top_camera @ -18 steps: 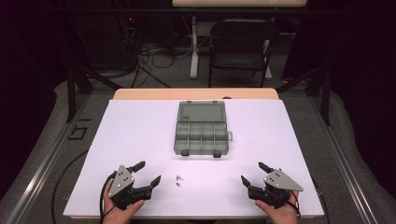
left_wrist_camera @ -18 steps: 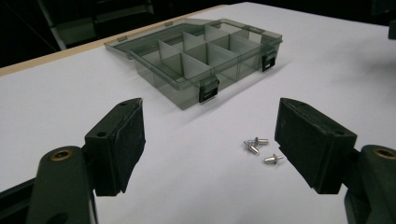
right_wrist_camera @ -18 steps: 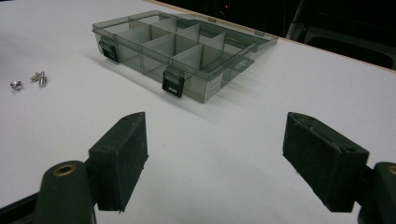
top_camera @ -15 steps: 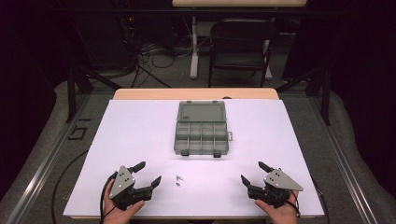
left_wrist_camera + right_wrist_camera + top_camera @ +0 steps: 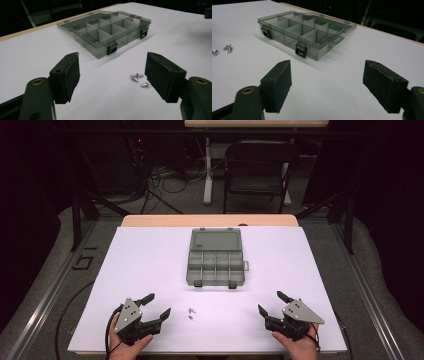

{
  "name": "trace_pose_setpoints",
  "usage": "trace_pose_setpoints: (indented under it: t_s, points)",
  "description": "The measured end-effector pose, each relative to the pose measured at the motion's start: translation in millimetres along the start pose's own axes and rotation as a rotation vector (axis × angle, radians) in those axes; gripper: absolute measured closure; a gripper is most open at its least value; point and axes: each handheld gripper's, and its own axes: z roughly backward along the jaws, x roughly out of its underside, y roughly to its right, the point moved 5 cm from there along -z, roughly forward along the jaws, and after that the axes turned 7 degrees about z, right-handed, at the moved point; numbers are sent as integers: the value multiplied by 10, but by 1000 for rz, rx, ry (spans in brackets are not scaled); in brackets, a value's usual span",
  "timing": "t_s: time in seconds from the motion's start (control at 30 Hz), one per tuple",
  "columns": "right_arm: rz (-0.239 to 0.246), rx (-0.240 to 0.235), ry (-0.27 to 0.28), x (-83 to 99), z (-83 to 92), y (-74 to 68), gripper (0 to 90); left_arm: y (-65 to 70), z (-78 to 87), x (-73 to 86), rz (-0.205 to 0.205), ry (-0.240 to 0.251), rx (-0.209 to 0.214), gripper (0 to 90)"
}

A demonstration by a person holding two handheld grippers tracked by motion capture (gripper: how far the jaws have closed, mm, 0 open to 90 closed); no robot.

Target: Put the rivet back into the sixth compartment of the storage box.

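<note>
Three small silver metal screws [image 5: 191,312] lie loose on the white table sheet [image 5: 150,265], near the front edge, just ahead of the left gripper [image 5: 156,306] and well apart from the right gripper [image 5: 270,304]. Both grippers rest low at the near edge with jaws spread wide and nothing between them. The smoky grey translucent plastic organiser box [image 5: 216,260], lid laid flat back and compartments bare as far as can be seen, sits mid-table beyond the screws.

Judgement: the step in hand is a pick of one screw by the left gripper, for delivery to a compartment. In the left gripper view the screws [image 5: 138,79] sit toward the right-hand jaw, two of them touching or nearly so. Recommended practice: centre the jaws over the single outlying screw first, descend until the pads graze the sheet, then close across its shank. Risk: a hurried closure may roll the screws or catch two together.
</note>
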Motion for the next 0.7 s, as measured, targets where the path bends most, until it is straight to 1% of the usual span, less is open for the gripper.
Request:
trace_pose_setpoints:
  t_s: [0.03, 0.07, 0.1, 0.13, 0.17, 0.2, 0.23, 0.3, 0.33, 0.37, 0.4, 0.43, 0.47, 0.5, 0.53, 0.57, 0.6, 0.67, 0.7]
  points:
    - [5, 0, 5, -5, 3, -5, 233, 24, -16, -2, -12, -8, 15, 311]
    - [14, -1, 11, -12, 7, -12, 238, 37, -29, -2, -16, -12, 19, 332]
    - [14, -1, 11, -12, 7, -12, 238, 37, -29, -2, -16, -12, 19, 339]
    - [20, 2, 18, -21, 5, -19, 251, 77, -76, 2, -16, -26, 43, 360]
    - [20, 2, 18, -21, 5, -19, 251, 77, -76, 2, -16, -26, 43, 403]
    - [19, 4, 14, -21, 0, -19, 261, 114, -122, 10, -15, -43, 64, 441]
    - [19, 3, 13, -19, -6, -15, 267, 114, -122, 10, -15, -43, 64, 441]
    - [15, 2, 10, -16, -7, -14, 273, 141, -177, 25, -5, -77, 77, 452]
    - [9, 8, 14, -17, -3, 2, 292, 152, -207, 41, 9, -107, 77, 489]
    - [9, 8, 14, -17, -3, 2, 292, 158, -241, 59, 24, -136, 75, 489]
    - [3, 10, 14, -17, 4, 7, 298, 166, -275, 76, 23, -157, 83, 537]
    - [4, 13, 16, -18, 8, 15, 302, 195, -310, 95, 35, -173, 100, 537]
    - [-5, 21, 15, -22, 20, 22, 311, 239, -373, 132, 22, -226, 122, 585]
    - [-7, 21, 18, -24, 22, 25, 311, 273, -404, 152, 23, -245, 128, 618]
    - [-12, 23, 19, -27, 22, 26, 312, 291, -425, 161, 9, -260, 128, 633]
    - [-12, 23, 19, -27, 22, 26, 312, 291, -425, 161, 9, -260, 128, 650]
    - [-9, 21, 18, -28, 20, 27, 312, 352, -474, 180, -12, -283, 122, 681]
    - [-10, 18, 11, -27, 17, 20, 312, 386, -513, 195, -20, -302, 130, 701]
    - [-8, 18, 13, -28, 10, 21, 313, 391, -533, 202, -21, -310, 125, 711]
